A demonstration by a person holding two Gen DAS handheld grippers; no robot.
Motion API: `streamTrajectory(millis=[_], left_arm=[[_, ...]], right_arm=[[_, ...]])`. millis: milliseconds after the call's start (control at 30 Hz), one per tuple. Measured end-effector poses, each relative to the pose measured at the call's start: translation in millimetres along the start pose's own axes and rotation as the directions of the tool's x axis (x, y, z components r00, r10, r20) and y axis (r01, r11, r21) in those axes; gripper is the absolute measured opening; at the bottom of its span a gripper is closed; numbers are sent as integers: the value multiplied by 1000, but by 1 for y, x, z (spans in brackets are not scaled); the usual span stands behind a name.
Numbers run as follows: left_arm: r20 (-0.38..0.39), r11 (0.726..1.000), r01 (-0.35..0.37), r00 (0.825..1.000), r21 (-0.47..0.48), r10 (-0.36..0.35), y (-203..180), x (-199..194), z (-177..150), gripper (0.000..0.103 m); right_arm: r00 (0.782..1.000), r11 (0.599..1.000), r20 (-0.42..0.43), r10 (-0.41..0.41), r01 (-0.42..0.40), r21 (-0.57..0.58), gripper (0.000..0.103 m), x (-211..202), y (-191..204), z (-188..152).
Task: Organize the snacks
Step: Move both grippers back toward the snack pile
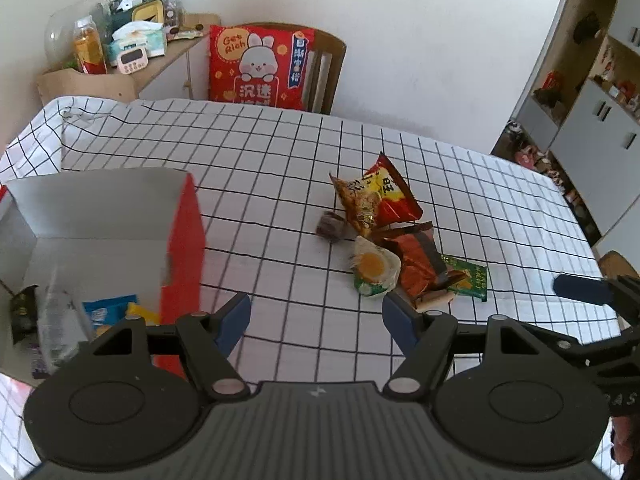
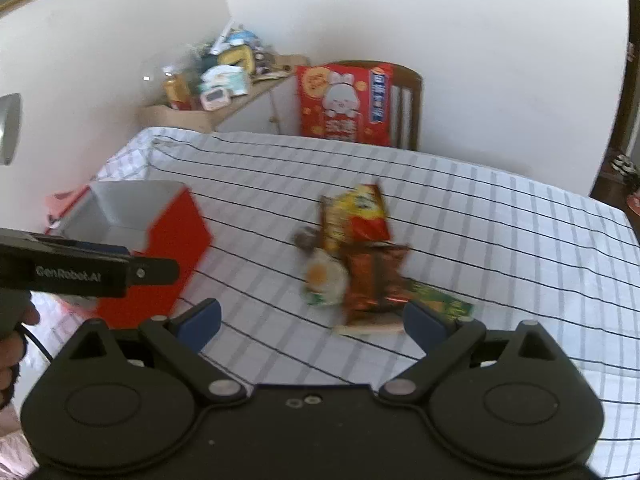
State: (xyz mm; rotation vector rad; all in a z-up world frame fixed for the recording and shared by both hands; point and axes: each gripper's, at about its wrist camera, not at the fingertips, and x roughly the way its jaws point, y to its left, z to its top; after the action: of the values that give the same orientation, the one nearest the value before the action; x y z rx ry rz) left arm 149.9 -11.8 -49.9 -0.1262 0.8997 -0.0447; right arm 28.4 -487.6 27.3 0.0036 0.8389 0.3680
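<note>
Nearest, left tool point(image 1: 316, 316) spread wide, holding nothing, above the checked table point(image 1: 260, 168). Right tool point(image 2: 312, 320) likewise gaping and empty, its view blurred. Just beyond the left tool's fingers, a heap of snacks: green packet point(image 1: 470, 278), orange-brown wrapper point(image 1: 416, 264), egg-print packet point(image 1: 374, 268), small dark sweet point(image 1: 330, 230), red-and-yellow bag point(image 1: 378, 196). To the left, open red box point(image 1: 186, 240) with a blue packet point(image 1: 106, 312) inside. Farther back, chair point(image 1: 330, 60) carrying a red rabbit cushion point(image 1: 258, 66).
</note>
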Motion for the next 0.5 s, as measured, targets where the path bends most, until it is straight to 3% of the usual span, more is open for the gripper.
streamTrajectory(millis=[500], left_arm=[[-114,996,-80,991,-48,74,-36,98,27,72]], right_arm=[[995,994,-104,-9,-3,-110,93,49,-80,-3]])
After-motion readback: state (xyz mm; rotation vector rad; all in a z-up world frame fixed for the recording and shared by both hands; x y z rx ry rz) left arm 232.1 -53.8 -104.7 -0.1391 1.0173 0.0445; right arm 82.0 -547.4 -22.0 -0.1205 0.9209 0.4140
